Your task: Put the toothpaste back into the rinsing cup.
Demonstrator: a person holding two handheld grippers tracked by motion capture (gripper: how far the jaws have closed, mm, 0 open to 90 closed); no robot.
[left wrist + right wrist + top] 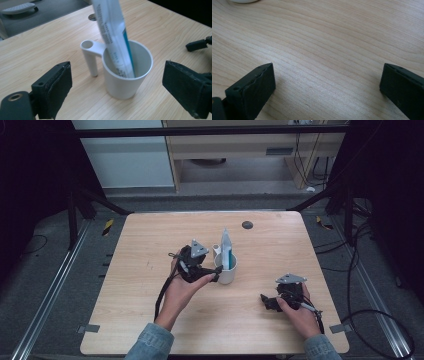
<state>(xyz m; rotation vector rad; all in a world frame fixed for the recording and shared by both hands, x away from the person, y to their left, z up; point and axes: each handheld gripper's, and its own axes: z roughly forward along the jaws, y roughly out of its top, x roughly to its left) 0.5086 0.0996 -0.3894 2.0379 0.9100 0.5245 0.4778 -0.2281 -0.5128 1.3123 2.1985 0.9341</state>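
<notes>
The white cup (226,270) stands upright near the middle of the bench (150,320), and the left tool (212,276) sits just beside it on its left in the high view; that closeness is what the coming move turns on; the right tool (266,301) lies well apart, toward the near right part of the bench, so the left hand (182,292) is plainly the nearer one.

In the left gripper view the cup (126,75) stands straight ahead of the left tool (117,97), between the lines of its two jaws but beyond their tips; the jaws stand wide apart and clamp nothing; neither pad touches the cup wall.

The cup holds one thing: a toothpaste tube (113,32), white with a blue-green stripe, standing on end inside; its long axis runs nearly vertical, leaning a little so that the top tilts toward the cup's handle side, and the upper part rises well above the rim. A hollow handle (90,56) juts from the rim and drops like a post to the bench, on the left of the cup in this view.

In the right gripper view the right tool (327,85) has its jaws apart over bare wood, with nothing between them; the right hand (300,312) rests it low on the bench.

My reading is that the tube is already seated in the cup, and the left tool is free of it.
</notes>
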